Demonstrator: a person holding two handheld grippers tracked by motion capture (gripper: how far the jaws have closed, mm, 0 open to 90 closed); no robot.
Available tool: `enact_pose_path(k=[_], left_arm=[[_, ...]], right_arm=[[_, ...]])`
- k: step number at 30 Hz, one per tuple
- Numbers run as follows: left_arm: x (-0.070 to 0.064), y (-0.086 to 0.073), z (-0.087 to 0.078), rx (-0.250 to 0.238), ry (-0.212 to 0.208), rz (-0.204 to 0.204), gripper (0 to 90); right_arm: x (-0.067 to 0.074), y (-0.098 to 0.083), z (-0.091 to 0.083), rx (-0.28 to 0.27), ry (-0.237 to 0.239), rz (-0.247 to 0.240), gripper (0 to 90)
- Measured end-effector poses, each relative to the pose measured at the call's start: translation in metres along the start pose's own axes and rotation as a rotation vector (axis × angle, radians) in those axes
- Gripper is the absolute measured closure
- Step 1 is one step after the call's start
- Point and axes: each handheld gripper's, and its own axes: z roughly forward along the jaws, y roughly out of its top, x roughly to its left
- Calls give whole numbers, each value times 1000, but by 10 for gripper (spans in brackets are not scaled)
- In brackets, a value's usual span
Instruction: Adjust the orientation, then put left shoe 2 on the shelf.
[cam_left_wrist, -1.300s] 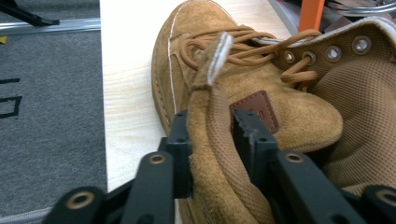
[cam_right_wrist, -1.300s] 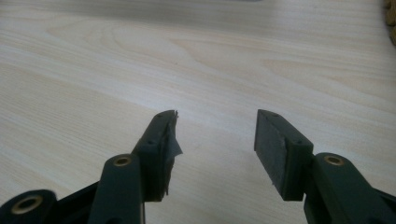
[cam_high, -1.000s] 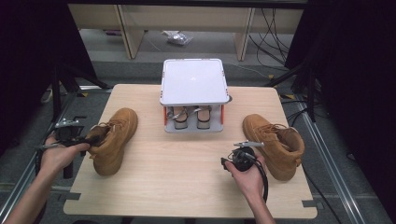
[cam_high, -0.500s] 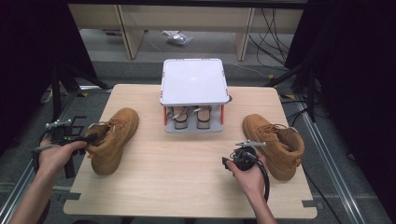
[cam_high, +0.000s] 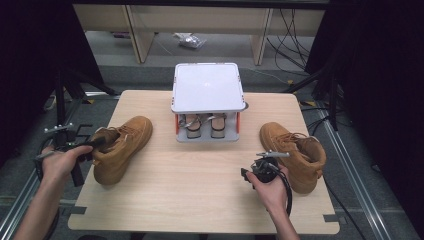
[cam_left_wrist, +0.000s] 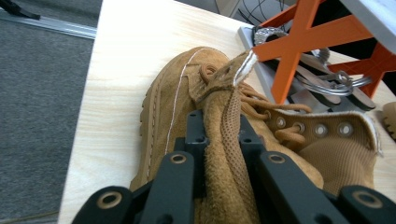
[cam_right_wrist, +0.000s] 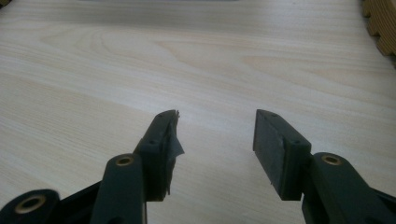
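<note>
A tan suede boot (cam_high: 120, 147) lies on the left of the wooden table (cam_high: 200, 190), toe towards the far side. My left gripper (cam_high: 97, 144) is at its opening. In the left gripper view the jaws (cam_left_wrist: 223, 126) have just been closing and now pinch the boot's upright suede flap (cam_left_wrist: 229, 112), with the laces and eyelets to its right. A second tan boot (cam_high: 295, 150) lies at the right. My right gripper (cam_high: 257, 167) hovers just left of it, low over bare wood. Its jaws (cam_right_wrist: 217, 116) stand open with nothing between them, and the boot's sole (cam_right_wrist: 380, 23) shows at the upper right.
A small stand with a white top (cam_high: 207, 87) and orange legs (cam_left_wrist: 303, 42) sits at the far middle of the table, with small items on its lower shelf. Bare wood lies between the two boots. Cables and frame rails surround the table.
The left jaws have drawn a little closer on the boot's flap. Both hands stay where they were, and the right gripper looks the same.
</note>
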Motion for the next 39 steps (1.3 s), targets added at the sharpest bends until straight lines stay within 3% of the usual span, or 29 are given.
enact_pose_path(k=[2,3,4,5,7,8,9,12,13,15,17,23,27,33,35,36,37,39], left_arm=[[-1,1,1,2,-8,-5,806],[-2,1,1,1,-13,-7,806],[-2,1,1,-3,-15,-17,806],[-2,1,2,-14,-21,-24,806],[-2,1,1,-27,-33,-37,806],[-2,1,1,-34,-41,-44,806],[-2,2,0,-37,-41,-47,806],[-1,4,-2,-36,-37,-51,805],[-1,4,-2,-43,-40,-57,805],[-1,4,-3,-54,-41,-68,805],[0,5,-3,-65,-46,-76,805],[-2,9,-2,-98,-39,-94,806],[-5,12,-2,-105,-25,-92,805],[-6,15,1,-114,-43,-101,805],[-7,16,2,-113,-44,-99,805],[-9,17,2,-120,-43,-99,805],[-10,17,2,-127,-42,-97,805],[-11,18,2,-133,-46,-94,805]], right_arm=[[-5,-1,0,-18,-5,-58,508],[-3,-1,-2,-3,-7,-16,508],[-5,-2,-1,-19,-2,-35,508],[-7,-3,-2,-12,-27,-49,509],[-6,-4,-4,-12,-29,-45,509],[-3,-4,-5,-20,6,-8,509],[-2,-4,-6,-14,11,4,509],[-1,-3,-7,-14,-1,7,509],[-3,-2,-6,-30,-8,-31,509],[-3,-2,-5,-30,1,-17,509],[-2,0,-5,-19,-21,-4,510],[0,1,-7,-19,1,3,510],[1,1,-6,-21,-5,5,509],[3,2,-6,-34,-19,16,510],[2,0,-7,-31,11,-1,511],[5,0,-7,-29,15,17,511],[2,0,-7,-28,-2,-25,511],[3,-1,-5,-41,10,-14,511]])
